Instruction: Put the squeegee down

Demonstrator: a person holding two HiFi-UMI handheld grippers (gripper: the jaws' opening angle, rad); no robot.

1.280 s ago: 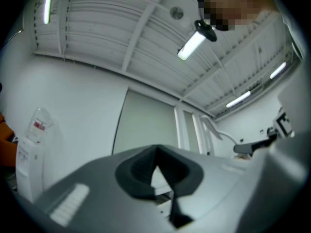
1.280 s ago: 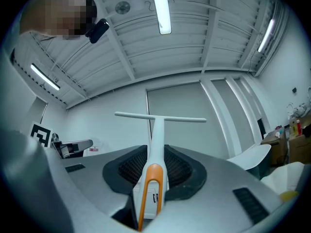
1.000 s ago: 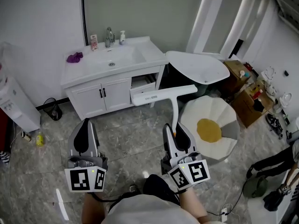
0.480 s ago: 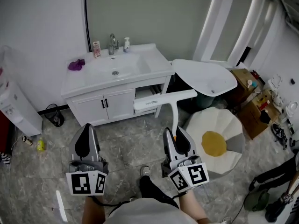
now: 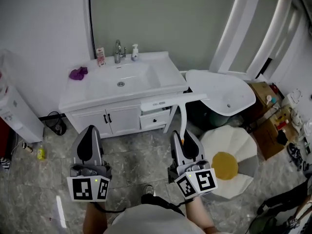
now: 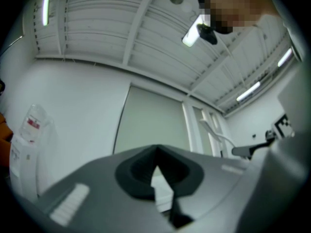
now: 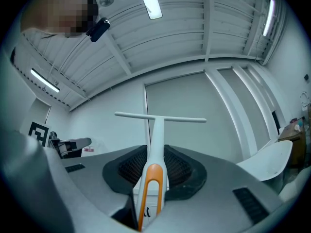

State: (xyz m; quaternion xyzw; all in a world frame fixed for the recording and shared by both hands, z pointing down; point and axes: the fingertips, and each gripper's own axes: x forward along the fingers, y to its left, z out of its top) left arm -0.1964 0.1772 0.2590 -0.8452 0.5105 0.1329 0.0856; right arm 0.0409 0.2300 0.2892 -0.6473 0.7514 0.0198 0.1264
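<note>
A white squeegee (image 5: 180, 112) with an orange-trimmed handle stands upright in my right gripper (image 5: 184, 146), which is shut on the handle. Its blade (image 5: 173, 101) hangs level in front of the white vanity (image 5: 92, 104), over the countertop's front edge and the drawer. In the right gripper view the squeegee (image 7: 155, 140) rises from between the jaws of the right gripper (image 7: 154, 171), blade toward the wall. My left gripper (image 5: 90, 147) is beside it at the same height, jaws together and empty. The left gripper view shows the left gripper (image 6: 155, 171) with nothing in it.
The sink (image 5: 120, 82) has a faucet (image 5: 117, 48), small bottles and a purple cloth (image 5: 78, 73) on the counter. A white shell-shaped piece (image 5: 222, 91) and an egg-shaped cushion (image 5: 229, 162) lie at the right, with cardboard boxes (image 5: 265, 94) beyond. A white appliance (image 5: 14, 116) stands left.
Both grippers have moved forward toward the vanity, which now looks nearer and more central. The squeegee blade now overlaps the countertop's front edge. The grip is unchanged.
</note>
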